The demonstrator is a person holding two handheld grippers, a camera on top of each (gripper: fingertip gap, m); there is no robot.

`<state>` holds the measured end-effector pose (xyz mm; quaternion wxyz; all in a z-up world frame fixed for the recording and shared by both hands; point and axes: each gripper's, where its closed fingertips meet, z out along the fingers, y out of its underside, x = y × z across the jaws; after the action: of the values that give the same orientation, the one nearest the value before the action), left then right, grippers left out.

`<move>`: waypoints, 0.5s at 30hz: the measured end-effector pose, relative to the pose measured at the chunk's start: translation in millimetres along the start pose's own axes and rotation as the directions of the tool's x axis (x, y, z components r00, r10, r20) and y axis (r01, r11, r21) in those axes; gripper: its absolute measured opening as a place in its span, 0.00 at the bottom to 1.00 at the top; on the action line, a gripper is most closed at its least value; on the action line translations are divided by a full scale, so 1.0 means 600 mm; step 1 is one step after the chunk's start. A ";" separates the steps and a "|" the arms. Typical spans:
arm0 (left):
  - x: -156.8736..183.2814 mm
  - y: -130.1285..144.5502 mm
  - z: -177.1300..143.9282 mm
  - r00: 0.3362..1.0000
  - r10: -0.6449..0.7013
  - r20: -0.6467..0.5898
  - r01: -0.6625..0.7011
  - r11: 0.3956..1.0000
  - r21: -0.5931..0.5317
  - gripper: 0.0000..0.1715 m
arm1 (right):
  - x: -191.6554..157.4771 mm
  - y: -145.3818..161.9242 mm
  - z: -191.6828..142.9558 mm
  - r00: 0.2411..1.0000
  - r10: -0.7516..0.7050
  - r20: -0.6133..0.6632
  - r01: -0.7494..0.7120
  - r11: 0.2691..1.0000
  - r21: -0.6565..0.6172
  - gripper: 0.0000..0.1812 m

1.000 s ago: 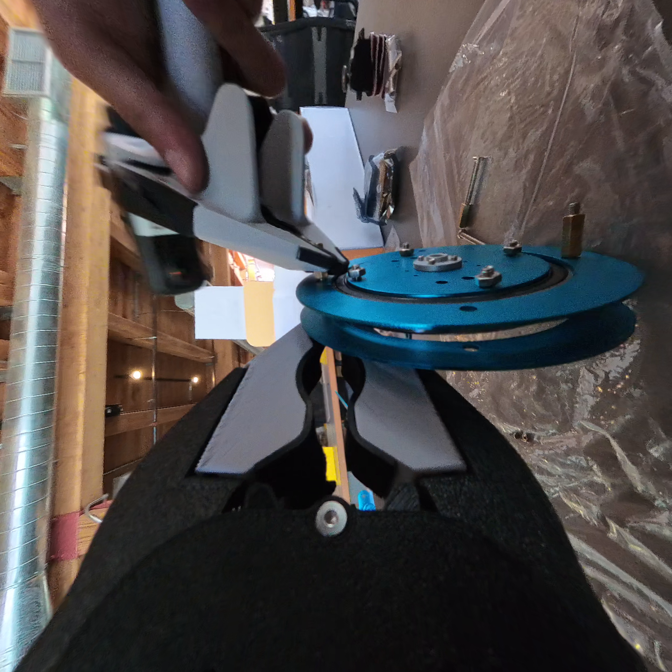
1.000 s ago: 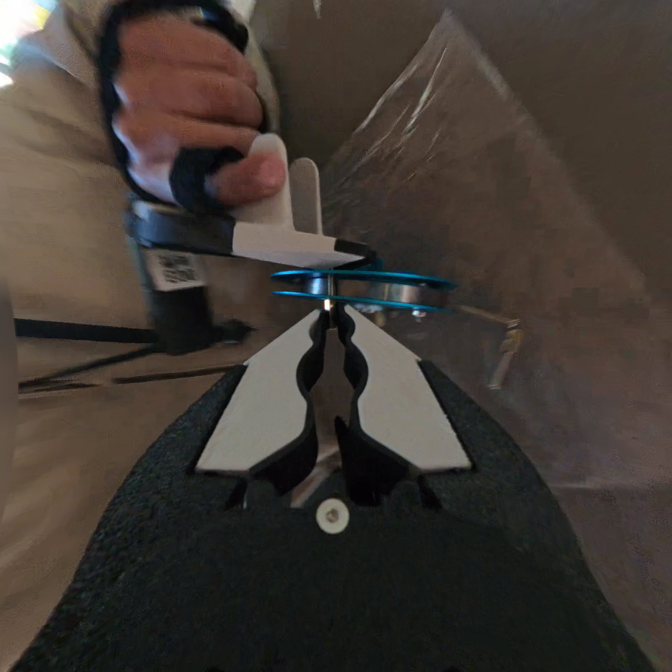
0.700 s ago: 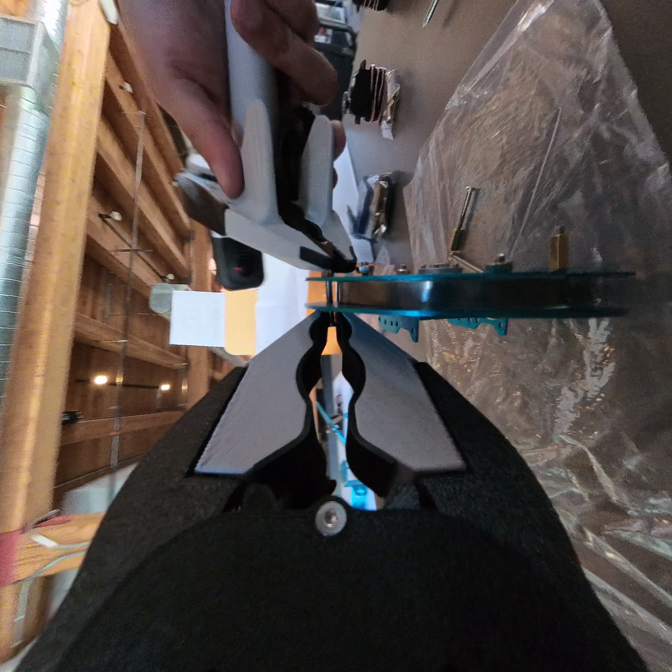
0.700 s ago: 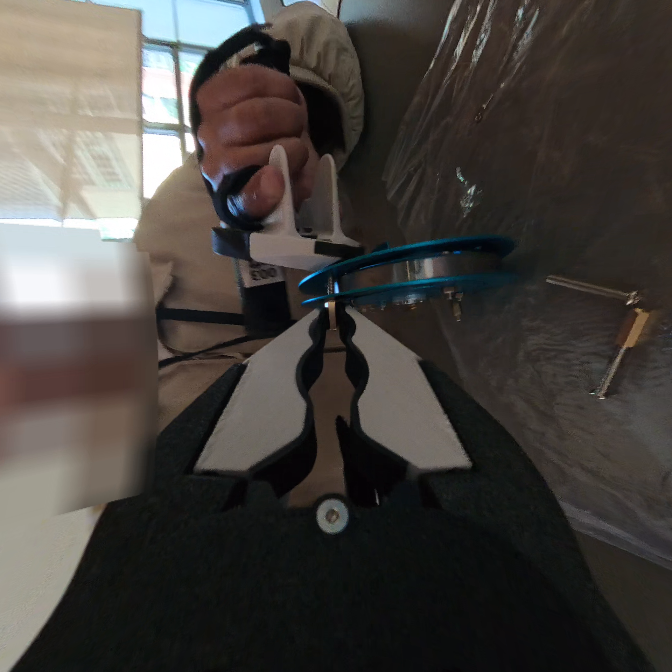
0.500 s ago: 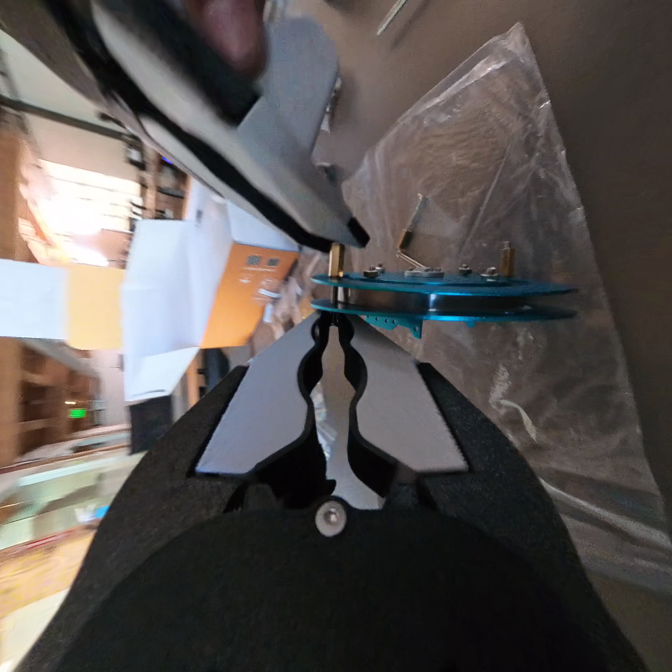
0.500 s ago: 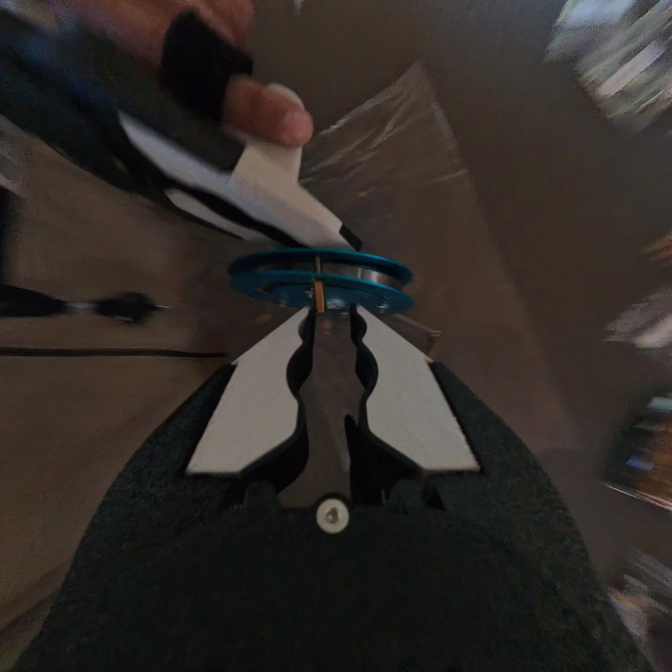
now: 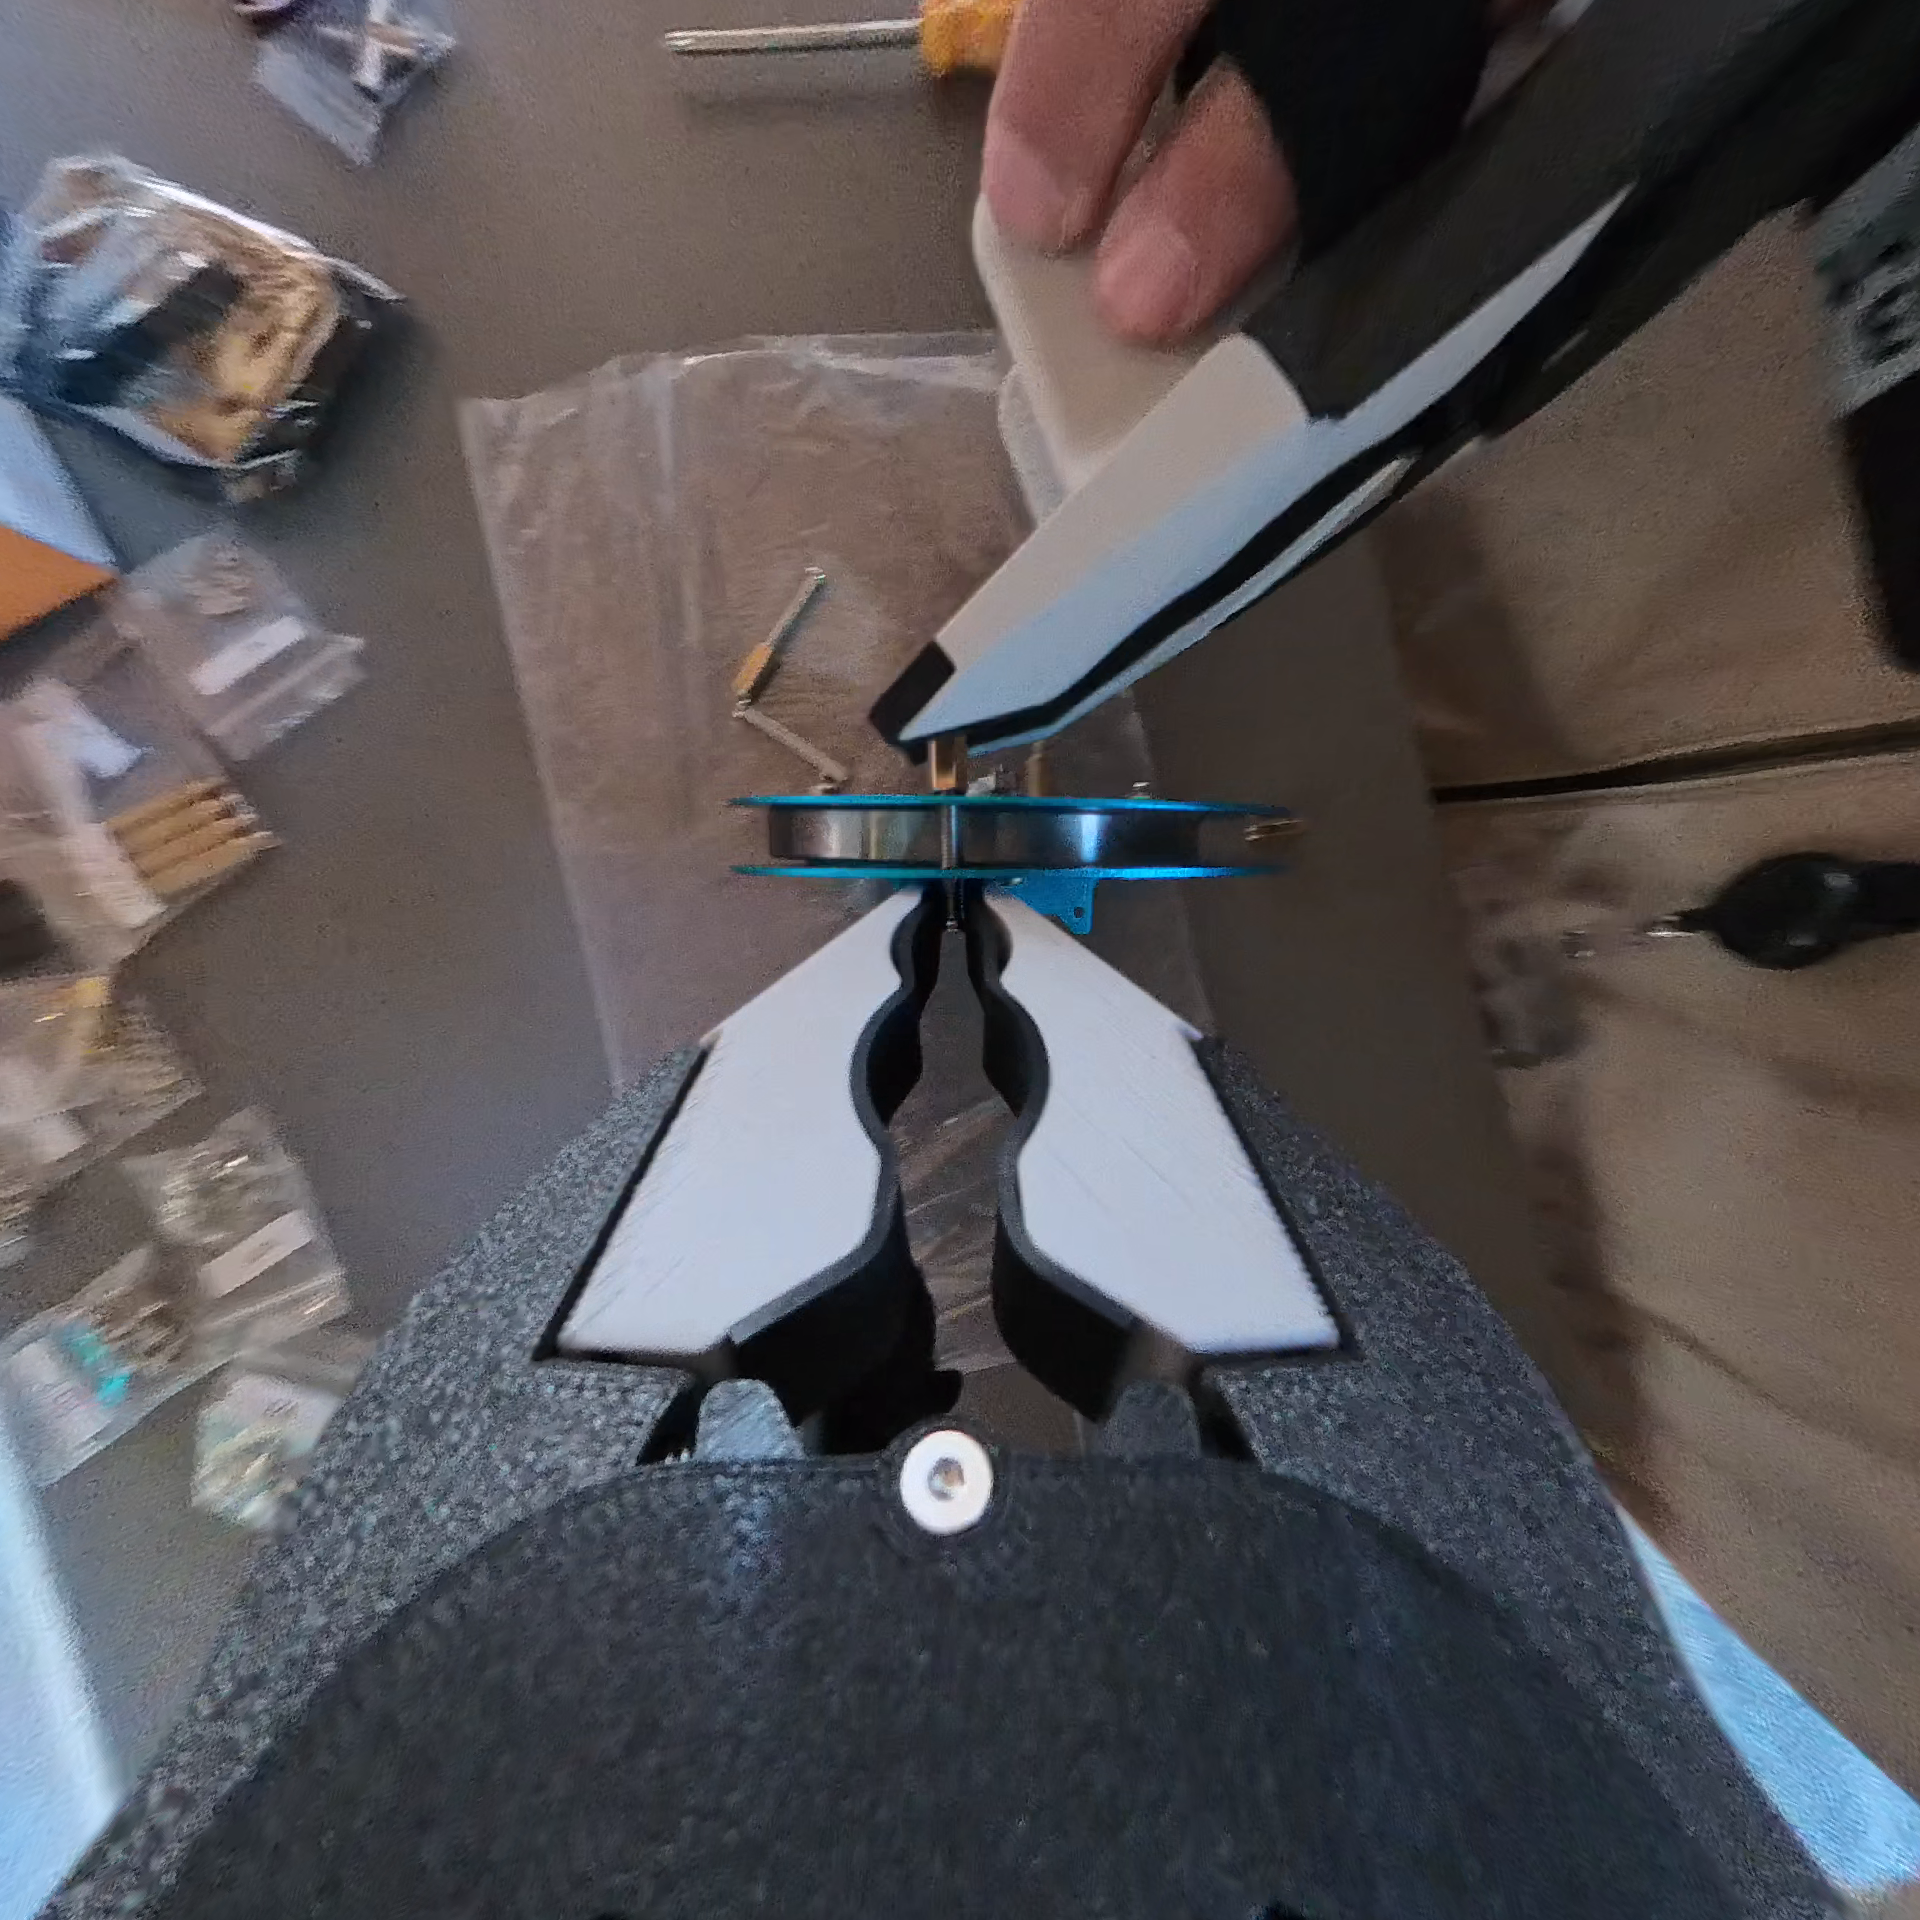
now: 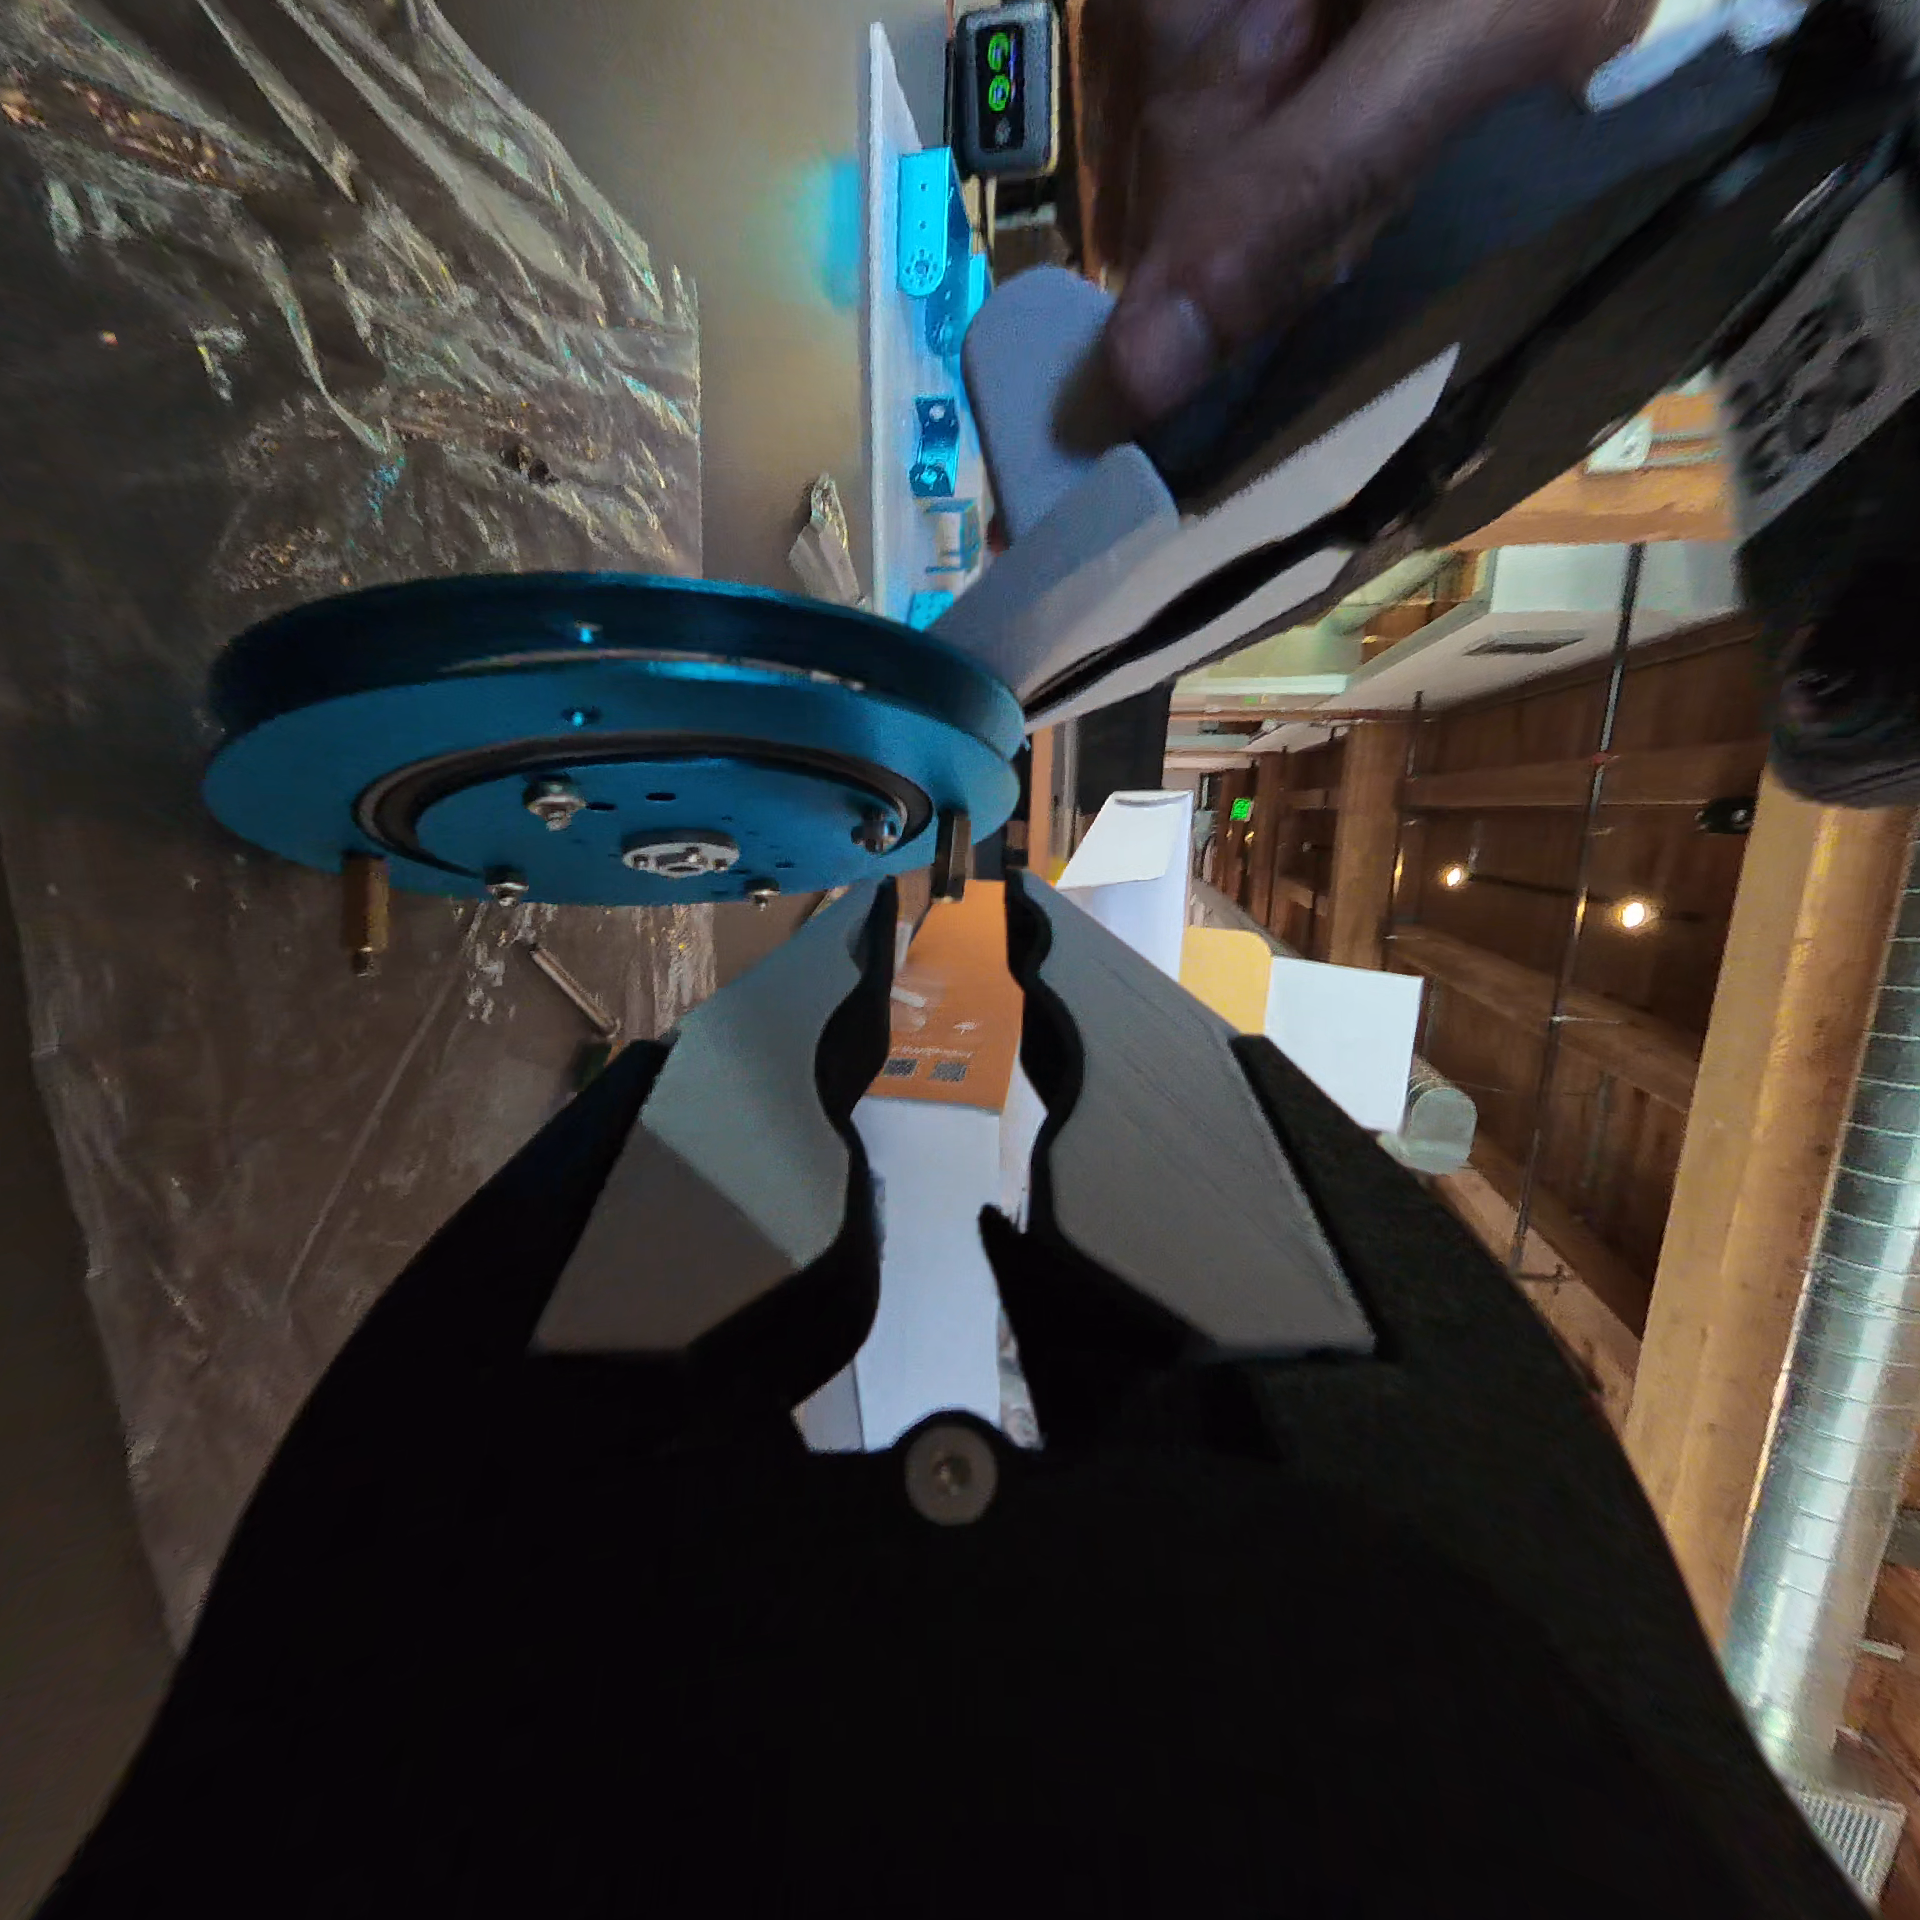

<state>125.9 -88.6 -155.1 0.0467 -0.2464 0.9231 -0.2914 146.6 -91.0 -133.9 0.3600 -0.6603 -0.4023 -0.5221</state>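
While the left tool [image 7: 953, 914] is pinching a thin pin at the rim of the blue disc assy [image 7: 1003, 834], its fingers nearly closed, the disc is hanging above a clear plastic sheet [image 7: 665, 540] on the brown tabletop [image 7: 582, 208]. Right tool [image 8: 943, 896] is sitting narrowly apart around a brass post [image 8: 952, 850] at the disc edge; can't tell if it's gripping. Loose screws [image 7: 784, 675] are lying on the sheet w/ parts bags [image 7: 177, 312] nearby.
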 end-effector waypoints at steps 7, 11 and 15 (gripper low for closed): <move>0.010 -0.004 0.003 0.986 -0.096 -0.139 0.099 0.995 0.012 0.01 | 0.004 -0.006 0.004 0.996 -0.087 -0.032 0.088 0.996 0.015 0.03; 0.004 -0.005 0.004 0.993 -0.083 -0.089 0.086 0.996 0.032 0.01 | 0.003 -0.003 0.005 0.995 0.025 0.095 -0.024 1.000 -0.009 0.02; -0.007 -0.005 0.006 0.991 0.060 0.121 -0.062 0.998 0.010 0.01 | -0.003 0.000 0.006 0.936 0.210 0.281 -0.206 0.977 -0.044 0.02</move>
<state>131.7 -90.5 -156.8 0.1131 -0.2348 0.9237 -0.2808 148.0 -87.9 -136.2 0.3472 -0.7697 -0.3740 -0.3836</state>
